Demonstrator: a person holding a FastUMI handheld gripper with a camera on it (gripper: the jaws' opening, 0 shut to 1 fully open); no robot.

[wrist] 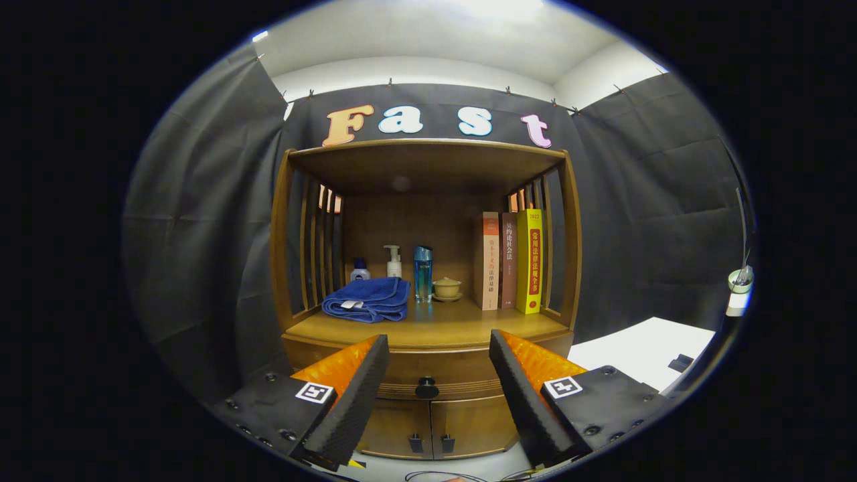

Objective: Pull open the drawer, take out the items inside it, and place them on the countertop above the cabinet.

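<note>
A wooden cabinet stands ahead with a drawer (pixel 428 373) under its countertop (pixel 442 326). The drawer is closed and carries a round dark knob (pixel 426 387). My gripper (pixel 438 355) is open, its two fingers spread wide to either side of the knob and still some way short of it. Nothing lies between the fingers. What is inside the drawer is hidden.
On the countertop sit a folded blue towel (pixel 368 299), three small bottles (pixel 394 261), a small lidded cup (pixel 446 288) and three upright books (pixel 509 260). Two small doors (pixel 428 428) with dark handles lie below the drawer. A white table (pixel 643 351) stands to the right.
</note>
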